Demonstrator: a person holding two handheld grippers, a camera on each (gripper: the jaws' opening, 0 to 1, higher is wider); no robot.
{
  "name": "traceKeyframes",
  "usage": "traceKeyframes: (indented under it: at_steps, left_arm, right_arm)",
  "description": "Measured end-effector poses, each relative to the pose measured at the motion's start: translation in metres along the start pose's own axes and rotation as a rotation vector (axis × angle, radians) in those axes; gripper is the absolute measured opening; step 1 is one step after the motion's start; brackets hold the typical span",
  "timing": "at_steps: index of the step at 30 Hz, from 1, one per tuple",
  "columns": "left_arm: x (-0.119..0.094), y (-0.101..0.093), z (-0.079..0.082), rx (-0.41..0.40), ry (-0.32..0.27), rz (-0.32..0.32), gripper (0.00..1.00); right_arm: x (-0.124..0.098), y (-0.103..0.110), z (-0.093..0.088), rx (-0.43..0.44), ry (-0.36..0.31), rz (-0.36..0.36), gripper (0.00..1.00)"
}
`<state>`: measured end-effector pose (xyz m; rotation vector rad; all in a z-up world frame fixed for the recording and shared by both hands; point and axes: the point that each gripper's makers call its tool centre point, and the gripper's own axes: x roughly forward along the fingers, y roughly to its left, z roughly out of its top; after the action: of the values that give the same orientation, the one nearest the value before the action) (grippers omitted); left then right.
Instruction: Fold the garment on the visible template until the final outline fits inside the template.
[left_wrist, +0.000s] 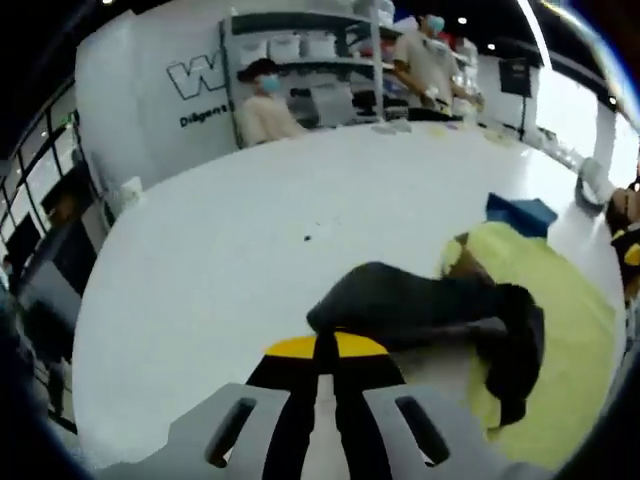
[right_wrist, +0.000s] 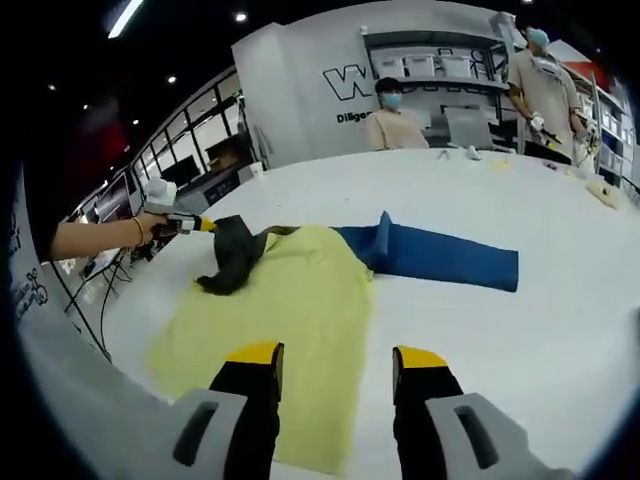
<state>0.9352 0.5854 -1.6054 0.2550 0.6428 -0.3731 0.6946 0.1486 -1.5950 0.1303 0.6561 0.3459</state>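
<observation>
A dark grey garment (left_wrist: 430, 310) lies bunched at the near edge of a yellow-green sheet (left_wrist: 565, 320) on the white table. My left gripper (left_wrist: 325, 347) is shut on one end of that grey cloth. From the right gripper view, the left gripper (right_wrist: 205, 224), held by a person's hand (right_wrist: 150, 226), pinches the grey garment (right_wrist: 235, 255) at the sheet's far left corner. My right gripper (right_wrist: 337, 358) stands open above the near edge of the yellow-green sheet (right_wrist: 290, 300), with nothing between its jaws. A long blue cloth (right_wrist: 440, 257) stretches right from the sheet's far corner.
The white table (right_wrist: 560, 330) is wide and bare to the right. Two people (right_wrist: 390, 115) (right_wrist: 545, 70) stand behind its far edge before shelves. Small items (right_wrist: 600, 190) sit at the far right. The blue cloth (left_wrist: 520, 212) peeks beyond the sheet.
</observation>
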Motion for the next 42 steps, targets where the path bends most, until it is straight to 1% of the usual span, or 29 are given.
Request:
traceKeyframes:
  at_steps: [1, 2, 3, 4, 5, 6, 8, 12, 14, 15, 16, 19, 21, 22, 23, 25, 27, 28, 29, 30, 31, 32, 35, 36, 38, 39, 40, 41, 42]
  left_arm:
    - [-0.008, 0.018, 0.002, 0.006, 0.001, 0.049, 0.01]
    - [-0.016, 0.035, 0.006, -0.001, -0.021, 0.093, 0.01]
    - [-0.023, 0.053, 0.004, -0.031, -0.024, 0.13, 0.01]
    - [-0.026, 0.058, 0.005, -0.039, -0.024, 0.144, 0.01]
    - [-0.032, 0.078, 0.004, -0.051, -0.036, 0.182, 0.01]
    - [-0.039, 0.09, 0.006, -0.063, -0.05, 0.204, 0.01]
    - [-0.044, 0.1, 0.005, -0.073, -0.04, 0.22, 0.01]
    - [-0.067, 0.134, -0.004, -0.097, -0.008, 0.3, 0.01]
    - [-0.07, 0.149, -0.011, -0.096, 0.008, 0.325, 0.01]
    - [-0.073, 0.158, -0.016, -0.112, 0.017, 0.326, 0.01]
    - [-0.076, 0.163, -0.021, -0.145, 0.021, 0.337, 0.01]
    - [-0.08, 0.173, -0.037, -0.164, 0.04, 0.363, 0.01]
    - [-0.083, 0.168, -0.04, -0.182, 0.05, 0.368, 0.01]
    - [-0.083, 0.166, -0.045, -0.193, 0.059, 0.365, 0.01]
    - [-0.082, 0.167, -0.051, -0.198, 0.066, 0.376, 0.01]
    - [-0.078, 0.171, -0.068, -0.202, 0.108, 0.392, 0.01]
    - [-0.082, 0.171, -0.085, -0.232, 0.142, 0.413, 0.01]
    - [-0.083, 0.17, -0.092, -0.24, 0.157, 0.42, 0.01]
    - [-0.084, 0.17, -0.095, -0.244, 0.162, 0.423, 0.01]
    - [-0.094, 0.165, -0.104, -0.253, 0.183, 0.427, 0.01]
    - [-0.093, 0.165, -0.11, -0.261, 0.195, 0.425, 0.01]
    - [-0.095, 0.162, -0.115, -0.264, 0.201, 0.414, 0.01]
    - [-0.092, 0.173, -0.137, -0.305, 0.216, 0.41, 0.01]
    - [-0.097, 0.171, -0.143, -0.318, 0.23, 0.409, 0.01]
    - [-0.105, 0.167, -0.152, -0.369, 0.245, 0.416, 0.01]
    - [-0.104, 0.171, -0.154, -0.4, 0.241, 0.424, 0.01]
    - [-0.104, 0.172, -0.155, -0.399, 0.238, 0.426, 0.01]
    - [-0.107, 0.185, -0.162, -0.411, 0.239, 0.426, 0.01]
    - [-0.107, 0.185, -0.163, -0.41, 0.238, 0.423, 0.01]
  right_arm:
    - [0.001, 0.001, 0.001, -0.005, 0.0, 0.005, 0.4]
    - [0.001, 0.001, 0.001, -0.008, 0.001, 0.01, 0.4]
    - [0.002, 0.002, 0.0, -0.008, 0.002, 0.013, 0.4]
    - [0.002, 0.002, 0.0, -0.008, 0.003, 0.014, 0.4]
    - [0.002, 0.003, 0.0, -0.009, 0.007, 0.018, 0.4]
    - [0.002, 0.003, -0.001, -0.01, 0.01, 0.018, 0.4]
    - [0.002, 0.003, 0.0, -0.012, 0.013, 0.021, 0.4]
    - [0.003, -0.003, 0.003, -0.011, 0.012, 0.015, 0.41]
    - [0.004, -0.005, 0.005, -0.007, 0.006, 0.014, 0.41]
    - [0.005, -0.006, 0.006, -0.009, 0.007, 0.013, 0.41]
    - [0.005, -0.006, 0.006, -0.011, 0.008, 0.012, 0.41]
    - [0.007, -0.01, 0.009, -0.005, 0.002, 0.003, 0.41]
    - [0.008, -0.009, 0.011, -0.007, 0.0, 0.005, 0.41]
    - [0.009, -0.01, 0.011, -0.016, 0.005, 0.006, 0.41]
    - [0.009, -0.01, 0.012, -0.019, 0.006, 0.006, 0.41]
    - [0.009, -0.011, 0.013, -0.02, 0.007, 0.005, 0.41]
    - [0.01, -0.012, 0.013, -0.022, 0.008, 0.003, 0.41]
    - [0.01, -0.013, 0.013, -0.027, 0.01, 0.003, 0.41]
    - [0.01, -0.013, 0.013, -0.031, 0.011, 0.004, 0.41]
    - [0.011, -0.015, 0.013, -0.039, 0.017, 0.006, 0.41]
    - [0.011, -0.016, 0.013, -0.041, 0.021, 0.006, 0.41]
    - [0.011, -0.018, 0.013, -0.045, 0.026, 0.006, 0.41]
    - [0.011, -0.02, 0.012, -0.059, 0.04, 0.006, 0.41]
    - [0.011, -0.022, 0.013, -0.065, 0.042, 0.007, 0.41]
    - [0.011, -0.024, 0.015, -0.069, 0.041, 0.008, 0.41]
    - [0.011, -0.025, 0.017, -0.072, 0.038, 0.008, 0.41]
    - [0.011, -0.025, 0.018, -0.074, 0.037, 0.008, 0.41]
    - [0.012, -0.027, 0.02, -0.081, 0.035, 0.007, 0.42]
    - [0.013, -0.031, 0.02, -0.086, 0.045, 0.007, 0.42]
